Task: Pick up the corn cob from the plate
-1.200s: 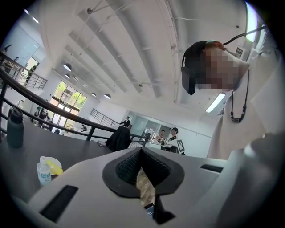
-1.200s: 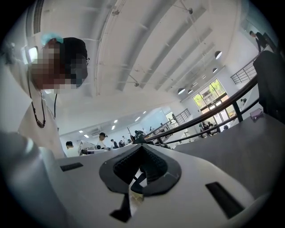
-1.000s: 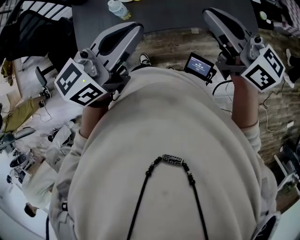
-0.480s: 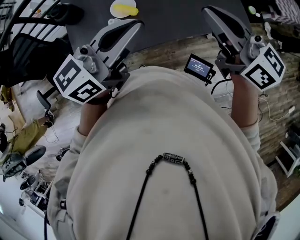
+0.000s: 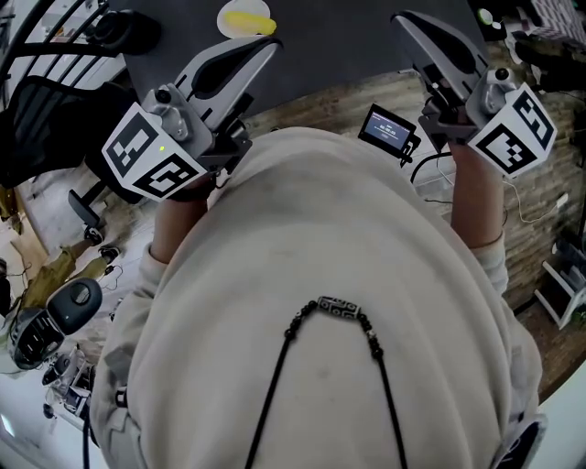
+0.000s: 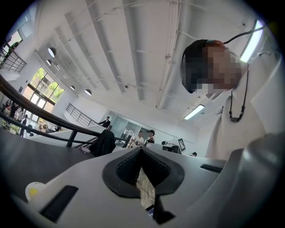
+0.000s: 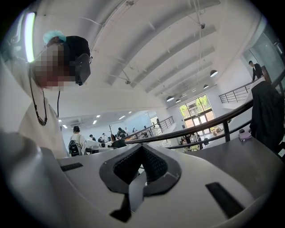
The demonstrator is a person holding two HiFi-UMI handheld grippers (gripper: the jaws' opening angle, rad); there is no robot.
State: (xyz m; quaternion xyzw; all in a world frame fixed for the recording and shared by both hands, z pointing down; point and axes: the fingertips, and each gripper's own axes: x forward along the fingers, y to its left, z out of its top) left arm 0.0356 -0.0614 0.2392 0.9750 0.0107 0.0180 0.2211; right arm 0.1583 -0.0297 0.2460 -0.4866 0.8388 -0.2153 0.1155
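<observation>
A yellow corn cob [image 5: 245, 19] lies on a small white plate [image 5: 226, 11] on the dark table [image 5: 339, 41], at the top of the head view. The plate [image 6: 32, 190] also shows at the lower left of the left gripper view. Both grippers are held in front of the person's chest and point level toward the table. My left gripper [image 5: 264, 48] is shut and empty, its tip a little short of the plate. My right gripper [image 5: 404, 22] is shut with nothing in it, well to the right of the plate.
A small device with a lit screen [image 5: 389, 130] and cables lie on the wooden floor below the table edge. A black chair [image 5: 55, 101] stands at the left. Both gripper views look up at the ceiling, a railing [image 7: 209, 124] and distant people.
The head view has shifted: the plate with the corn now shows at the top, where a plastic bottle showed a second ago. Both grippers stay shut and have sunk slightly.
</observation>
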